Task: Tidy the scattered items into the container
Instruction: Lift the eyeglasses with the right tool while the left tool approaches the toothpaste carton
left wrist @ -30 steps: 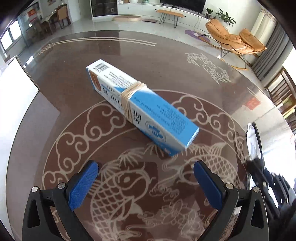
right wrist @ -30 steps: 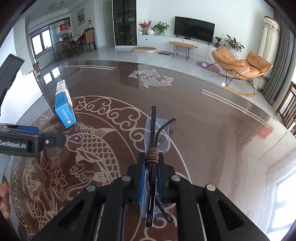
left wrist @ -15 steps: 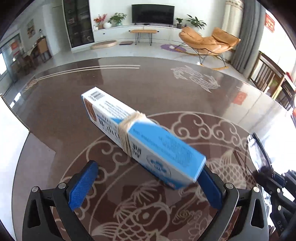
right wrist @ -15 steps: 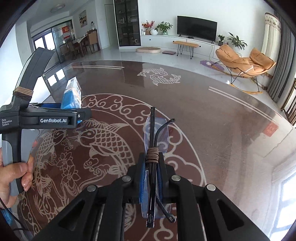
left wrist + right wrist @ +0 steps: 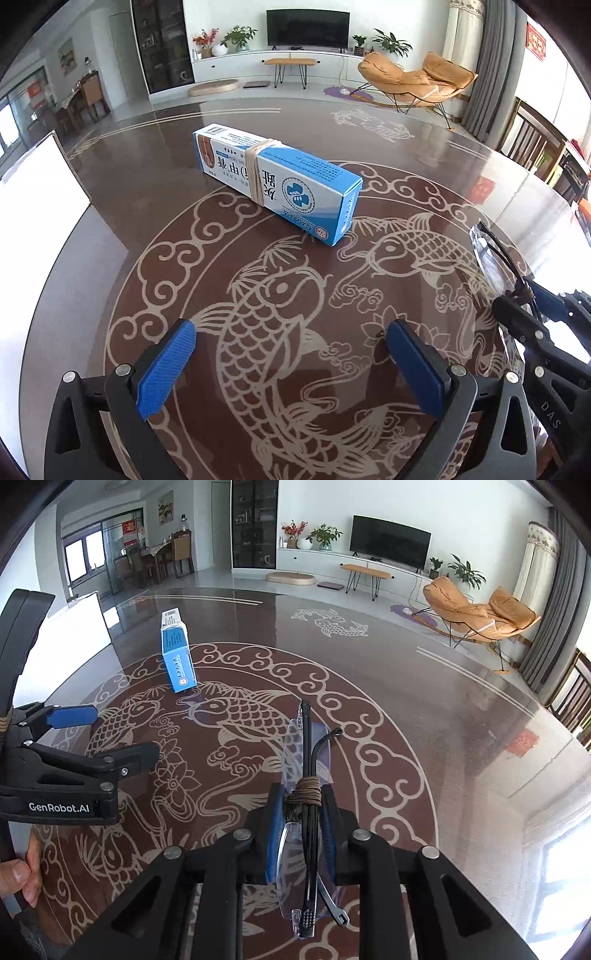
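Left wrist view
Left gripper (image 5: 291,363): jaws spread wide, blue pads apart, nothing between them; it sits low over the table.
Box (image 5: 277,183): blue-and-white carton, lying on its long side on the table, ahead of the open jaws and well apart from them, angled with the near end pointing right.
Rubber band (image 5: 258,173): tan, wrapped around the middle of the box.
Table (image 5: 443,173): dark glossy round top with pale carp and cloud patterns.
Container (image 5: 33,192): white wall at the left edge, on the table, left of the box; its inside cannot be seen.
Right gripper (image 5: 532,314): enters at the right edge, black frame, with the glasses (image 5: 491,254) sticking out of it.

Right wrist view
Right gripper (image 5: 301,834): jaws closed tight on the folded glasses (image 5: 308,760).
Glasses: clear lenses, black arms, bound with brown cord (image 5: 304,788) just ahead of the pads; held above the table.
Box (image 5: 177,651): far left on the table, near the container (image 5: 70,635).
Left gripper (image 5: 110,734): at the left edge, jaws parted, empty.
Hand (image 5: 20,877): fingers on the left gripper's handle, bottom-left corner.
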